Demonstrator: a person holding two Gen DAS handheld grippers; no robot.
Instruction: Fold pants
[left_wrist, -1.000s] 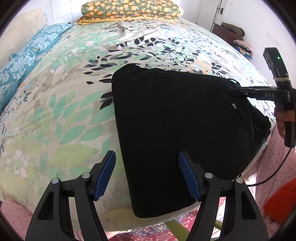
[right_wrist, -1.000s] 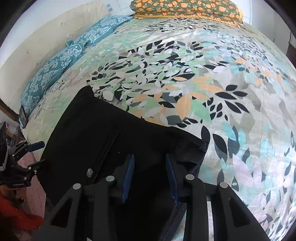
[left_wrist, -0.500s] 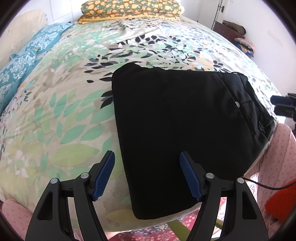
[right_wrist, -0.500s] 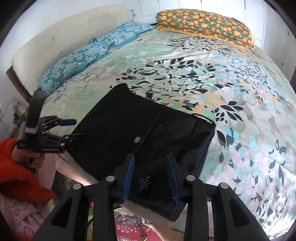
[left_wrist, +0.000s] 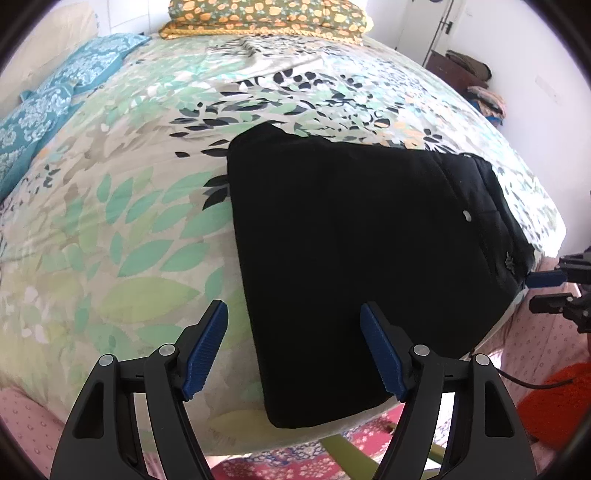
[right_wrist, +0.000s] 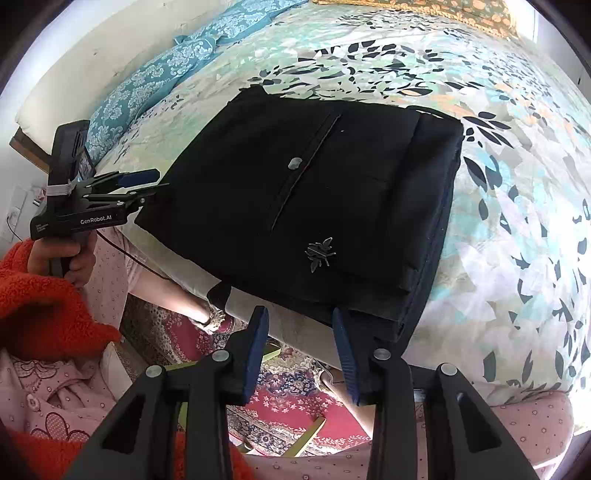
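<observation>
Pants (left_wrist: 354, 266) lie folded in a compact rectangle at bed (left_wrist: 110, 229) edge; left tool (left_wrist: 295, 347) and right tool (right_wrist: 299, 347) apart, empty; fold looks finished

The left wrist view looks from the bed's near edge across the folded pants (left_wrist: 362, 266) toward the far pillows (left_wrist: 266, 18), close above the bedspread (left_wrist: 110, 206). The right wrist view sits off the edge, looking back over the pants (right_wrist: 332, 192). Both share pants and bedspread.
</observation>
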